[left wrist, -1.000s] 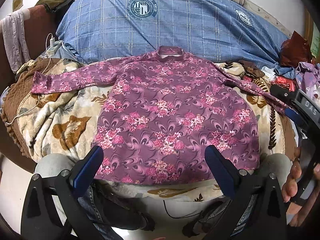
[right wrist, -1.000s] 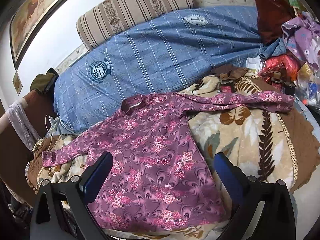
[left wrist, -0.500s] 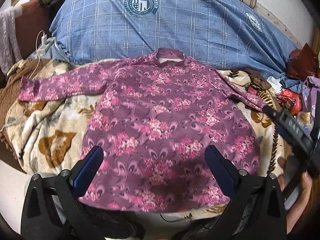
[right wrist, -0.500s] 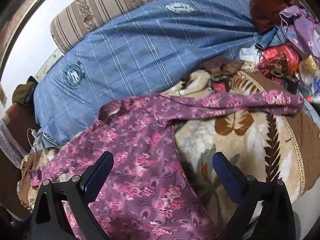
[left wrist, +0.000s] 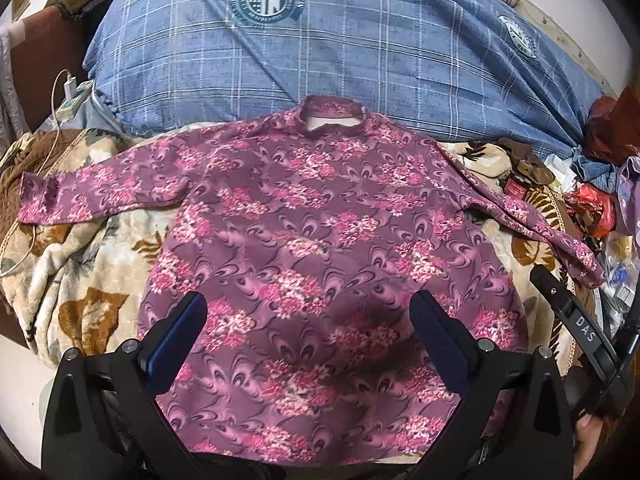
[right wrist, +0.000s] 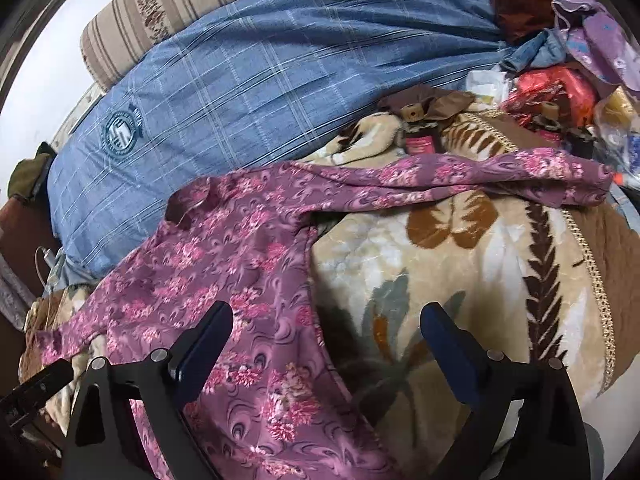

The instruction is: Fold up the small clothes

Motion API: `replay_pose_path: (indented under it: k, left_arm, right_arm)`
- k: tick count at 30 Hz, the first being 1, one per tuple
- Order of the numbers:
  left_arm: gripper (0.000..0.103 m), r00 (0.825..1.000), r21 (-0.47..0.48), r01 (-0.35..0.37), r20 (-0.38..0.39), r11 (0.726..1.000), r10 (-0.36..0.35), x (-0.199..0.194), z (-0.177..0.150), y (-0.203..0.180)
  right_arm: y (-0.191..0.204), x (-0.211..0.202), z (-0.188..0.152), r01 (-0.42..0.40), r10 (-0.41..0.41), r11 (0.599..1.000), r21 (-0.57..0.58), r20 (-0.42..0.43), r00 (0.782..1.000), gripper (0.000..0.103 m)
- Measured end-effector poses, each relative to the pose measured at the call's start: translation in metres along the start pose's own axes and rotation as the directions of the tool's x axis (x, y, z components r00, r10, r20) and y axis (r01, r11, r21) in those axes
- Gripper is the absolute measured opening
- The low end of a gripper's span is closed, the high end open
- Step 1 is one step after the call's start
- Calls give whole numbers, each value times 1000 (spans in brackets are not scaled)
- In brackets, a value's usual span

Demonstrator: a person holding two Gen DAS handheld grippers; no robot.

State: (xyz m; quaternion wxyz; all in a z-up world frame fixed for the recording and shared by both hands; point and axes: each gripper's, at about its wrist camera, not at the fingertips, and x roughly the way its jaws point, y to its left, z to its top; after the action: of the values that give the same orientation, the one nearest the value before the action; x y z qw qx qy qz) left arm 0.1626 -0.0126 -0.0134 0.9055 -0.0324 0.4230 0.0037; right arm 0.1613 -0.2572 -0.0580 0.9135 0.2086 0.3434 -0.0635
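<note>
I have the shirt (left wrist: 320, 264) spread flat on the blanket (left wrist: 80, 264), sleeves out, so its edges are easy to reach. My left gripper (left wrist: 308, 320) hovers over the hem, jaws apart and empty; my right gripper (right wrist: 324, 340), also wide and empty, straddles the side seam.

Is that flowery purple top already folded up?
No, the purple top lies spread flat on the blanket with both sleeves stretched out to the sides.

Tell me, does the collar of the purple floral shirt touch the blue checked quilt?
Touching. In the left wrist view the collar of the purple floral shirt lies directly against the lower edge of the blue checked quilt, with no gap.
</note>
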Motion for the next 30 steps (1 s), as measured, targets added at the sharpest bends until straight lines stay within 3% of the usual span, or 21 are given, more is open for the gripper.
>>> replay_pose_path:
  k: [3,6,9,13,19,22,27,30]
  left_arm:
    - [102,1000,6,14,6,1000,-14,3,3,-9]
    - [102,998,30,54,9,998,-54,5,5,-21]
    - [102,996,42,87,16,995,-88,8,6,-32]
    - [102,989,26,146,-20,989,-146,20,11,-45]
    - [102,974,3,223,-45,975,-223,30,12,-67]
    - [102,959,-8,275,-70,961,-275,38,13,-83]
    - [102,930,-9,346,-126,938,-344,58,17,-122]
    - [102,912,-4,382,-161,924,-378,68,18,-144]
  right_arm:
    - [-5,-6,4,-10,10,1000,2,18,1000,96]
    - [-11,-14,8,-71,71,997,8,6,997,96]
    - [-21,-25,13,-42,42,999,14,11,999,95]
    - [-40,-32,20,-78,79,997,29,-22,997,93]
    - [-68,-31,33,-91,91,996,12,-70,993,83]
    - [-90,-37,45,-49,48,999,-6,-55,997,80]
    - [-138,-38,78,89,-91,993,-82,-9,996,80]
    - [-179,-15,101,160,-165,982,-95,-44,985,80]
